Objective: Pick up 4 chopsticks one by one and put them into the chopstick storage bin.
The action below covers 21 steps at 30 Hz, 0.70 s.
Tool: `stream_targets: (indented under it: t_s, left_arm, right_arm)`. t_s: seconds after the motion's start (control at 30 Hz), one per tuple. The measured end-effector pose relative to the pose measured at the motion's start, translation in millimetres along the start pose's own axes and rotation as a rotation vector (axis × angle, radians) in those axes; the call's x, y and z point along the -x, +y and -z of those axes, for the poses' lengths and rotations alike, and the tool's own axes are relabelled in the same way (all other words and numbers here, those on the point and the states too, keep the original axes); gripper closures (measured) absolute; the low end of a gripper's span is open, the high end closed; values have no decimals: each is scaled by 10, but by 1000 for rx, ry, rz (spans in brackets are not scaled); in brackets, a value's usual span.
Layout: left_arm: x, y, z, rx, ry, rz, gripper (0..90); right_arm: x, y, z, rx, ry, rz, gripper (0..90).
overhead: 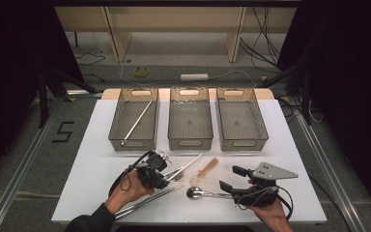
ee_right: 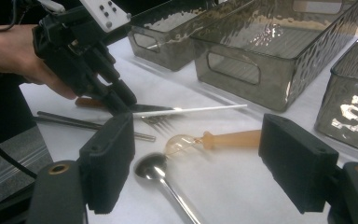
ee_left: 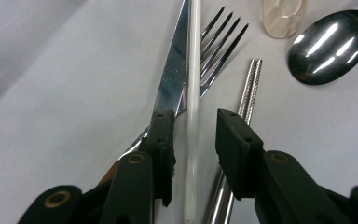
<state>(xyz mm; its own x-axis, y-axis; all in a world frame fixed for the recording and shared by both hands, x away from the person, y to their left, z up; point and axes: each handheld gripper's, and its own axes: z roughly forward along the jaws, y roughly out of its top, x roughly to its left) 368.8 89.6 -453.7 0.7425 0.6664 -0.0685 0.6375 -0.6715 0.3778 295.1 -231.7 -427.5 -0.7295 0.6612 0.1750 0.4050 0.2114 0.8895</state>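
Observation:
My left gripper is low over a cluster of cutlery, its jaws either side of a thin white stick. The left pad sits close against the stick and a gap shows at the right pad, so it is open. Under the stick lie a knife and a fork, with metal chopsticks beside them. My right gripper is wide open near the table's front, with nothing between its jaws. Ahead of it lie a metal spoon and a translucent amber spoon.
Three clear grey bins stand in a row at the back: left bin with another white stick inside, middle bin, right bin. The white table top ends close to both hands at the front.

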Motion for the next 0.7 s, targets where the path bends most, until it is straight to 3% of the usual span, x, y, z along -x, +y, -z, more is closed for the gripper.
stream_targets:
  t_s: [0.7]
  left_arm:
    - [25, 4, -117, -32, 20, -29, 779]
  right_arm:
    - [1, 0, -3, 0, -2, 4, 279]
